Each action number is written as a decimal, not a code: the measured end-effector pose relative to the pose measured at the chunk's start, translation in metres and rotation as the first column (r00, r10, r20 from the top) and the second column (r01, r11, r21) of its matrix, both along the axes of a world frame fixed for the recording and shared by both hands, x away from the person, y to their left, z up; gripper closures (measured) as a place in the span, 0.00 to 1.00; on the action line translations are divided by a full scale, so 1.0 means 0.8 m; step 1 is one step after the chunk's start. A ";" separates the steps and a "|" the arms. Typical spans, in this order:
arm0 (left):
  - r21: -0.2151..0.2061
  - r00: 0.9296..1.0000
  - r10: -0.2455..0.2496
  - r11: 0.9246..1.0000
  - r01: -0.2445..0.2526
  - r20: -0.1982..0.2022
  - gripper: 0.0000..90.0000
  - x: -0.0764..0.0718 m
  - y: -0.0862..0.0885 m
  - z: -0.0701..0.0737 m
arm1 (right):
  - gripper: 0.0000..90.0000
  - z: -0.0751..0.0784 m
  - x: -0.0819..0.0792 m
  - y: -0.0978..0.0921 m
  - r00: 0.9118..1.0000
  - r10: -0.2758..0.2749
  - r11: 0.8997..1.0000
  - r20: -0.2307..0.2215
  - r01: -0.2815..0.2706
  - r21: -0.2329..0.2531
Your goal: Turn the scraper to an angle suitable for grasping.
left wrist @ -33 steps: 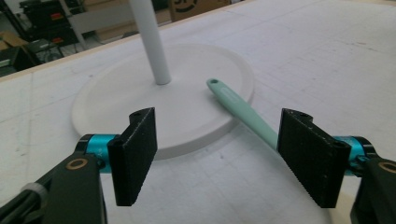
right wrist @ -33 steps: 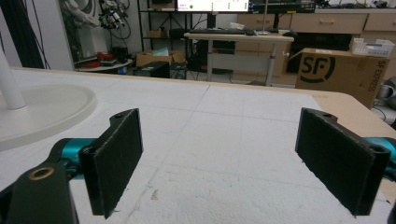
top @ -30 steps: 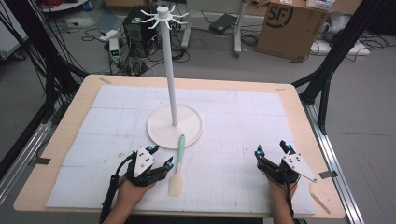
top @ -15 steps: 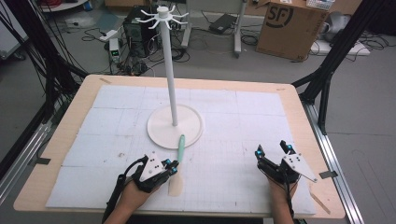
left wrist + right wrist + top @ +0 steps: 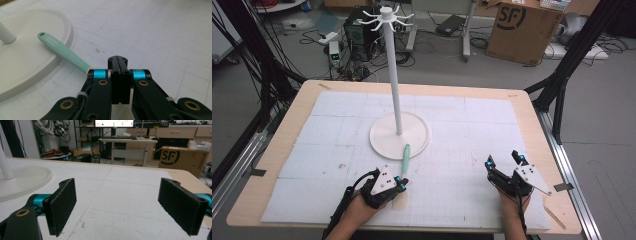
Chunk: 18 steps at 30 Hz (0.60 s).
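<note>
Mint-green handle, pale flat head: spatula [image 5: 405, 159], lying on the white gridded mat [image 5: 452, 125] at the near left of the table. Handle tip, with its hanging hole, rests up on the rim of the round white stand base [image 5: 384, 137]; head lies flat on the mat toward the person, partly hidden under the left gripper [image 5: 399, 184].

Left gripper: jaws pressed together, nothing visible between them. In the left gripper view, handle [image 5: 62, 51] runs off to the side of the closed tips [image 5: 117, 58] and disappears behind the linkage; just beside, contact not confirmed.

Right gripper [image 5: 503, 159]: low over the near right of the mat, well apart from the spatula, jaws spread wide with bare mat between the pads [image 5: 117, 205].

Handling, as judged: light, slim, rigid along the handle, likely flexible at the head. Smooth rounded handle liable to roll or slip in flat pads. Not fragile. Best hold across the handle at mid-length, where raised off the mat by the base rim. Hole left free if meant for the hooks [image 5: 387, 15] atop the pole [image 5: 393, 75].
</note>
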<state>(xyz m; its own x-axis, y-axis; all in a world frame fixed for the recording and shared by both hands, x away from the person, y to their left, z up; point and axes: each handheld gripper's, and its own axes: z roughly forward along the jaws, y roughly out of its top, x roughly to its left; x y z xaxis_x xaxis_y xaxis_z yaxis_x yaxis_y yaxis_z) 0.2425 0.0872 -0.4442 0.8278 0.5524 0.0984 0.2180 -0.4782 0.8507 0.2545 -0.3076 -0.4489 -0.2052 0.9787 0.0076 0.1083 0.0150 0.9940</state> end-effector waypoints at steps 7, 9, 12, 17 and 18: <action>0.015 1.000 0.022 1.000 -0.022 -0.006 1.00 0.002 -0.007 -0.001 | 0.16 0.000 -0.001 0.000 1.000 0.000 1.000 -0.003 0.000 0.000; 0.011 1.000 0.027 1.000 -0.027 -0.009 1.00 0.003 -0.007 -0.001 | 0.16 0.000 0.000 0.000 1.000 -0.001 1.000 0.001 0.001 -0.002; 0.017 1.000 0.028 0.999 -0.028 -0.012 1.00 0.005 -0.009 -0.002 | 0.16 0.000 0.000 0.000 1.000 0.002 1.000 0.001 -0.002 -0.006; 0.026 1.000 0.024 0.999 -0.023 -0.006 1.00 0.004 -0.014 -0.004 | 0.16 0.000 0.000 0.000 1.000 0.003 1.000 -0.001 -0.003 -0.004; 0.029 1.000 0.023 0.999 -0.023 -0.007 1.00 0.004 -0.015 -0.004 | 0.16 0.000 0.000 0.001 1.000 0.002 1.000 -0.002 -0.002 -0.004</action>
<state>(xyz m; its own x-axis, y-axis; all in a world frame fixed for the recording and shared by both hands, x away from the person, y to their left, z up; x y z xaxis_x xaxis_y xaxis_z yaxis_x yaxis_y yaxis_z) 0.2458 0.0755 -0.4478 0.8158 0.5681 0.1083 0.2353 -0.4971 0.8352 0.2541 -0.3071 -0.4491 -0.2068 0.9784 0.0036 0.1099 0.0196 0.9938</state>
